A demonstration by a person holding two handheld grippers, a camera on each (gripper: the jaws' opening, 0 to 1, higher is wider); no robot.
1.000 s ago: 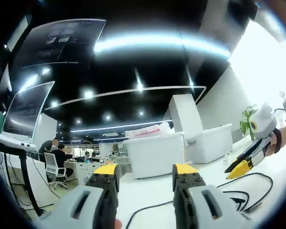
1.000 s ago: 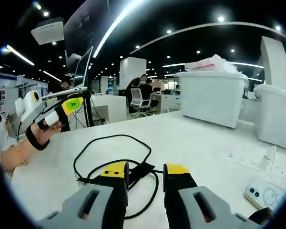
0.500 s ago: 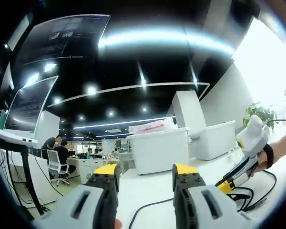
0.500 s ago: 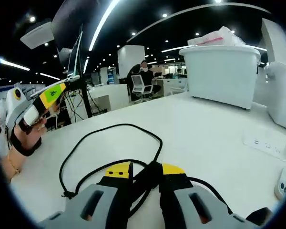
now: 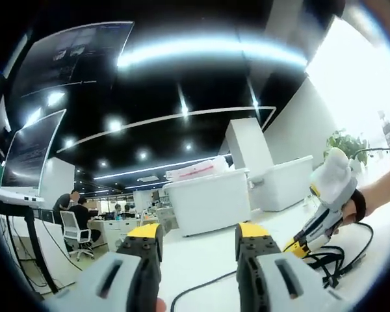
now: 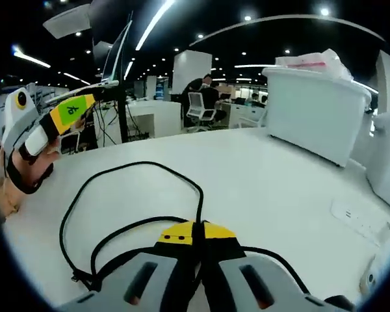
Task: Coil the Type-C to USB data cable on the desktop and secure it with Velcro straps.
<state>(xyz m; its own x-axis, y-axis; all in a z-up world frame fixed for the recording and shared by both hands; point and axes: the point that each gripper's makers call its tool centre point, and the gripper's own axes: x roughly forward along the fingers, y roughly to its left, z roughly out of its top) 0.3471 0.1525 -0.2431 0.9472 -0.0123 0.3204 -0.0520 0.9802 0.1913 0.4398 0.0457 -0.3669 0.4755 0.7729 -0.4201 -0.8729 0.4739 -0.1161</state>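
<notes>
In the right gripper view the right tool (image 6: 195, 229) has its yellow-tipped jaws pressed together low over the white worktop (image 6: 266, 175), apparently pinched on a dark strip of the black data cable (image 6: 133, 195), though the grip point itself is hidden between the tips. The cable lies in loose, thin, glossy loops on the worktop, one wide arc reaching away from the jaws and one end lying at the lower left. That view also shows the left tool (image 6: 75, 109) held up off the worktop at the left, a green label on its yellow tip, in a strapped hand (image 6: 26, 170). The left gripper view looks up toward the dark ceiling; its own left tool (image 5: 198, 237) stands with jaws well apart and nothing between them, and the right tool (image 5: 298, 246) appears at the right edge, tip down among the cable loops (image 5: 338, 257). A boxy white plastic bin (image 6: 312, 107) stands on the far worktop. Half a second ago the right jaws were a little apart around the strip; now they meet. The left tool's jaws are as wide as before.
</notes>
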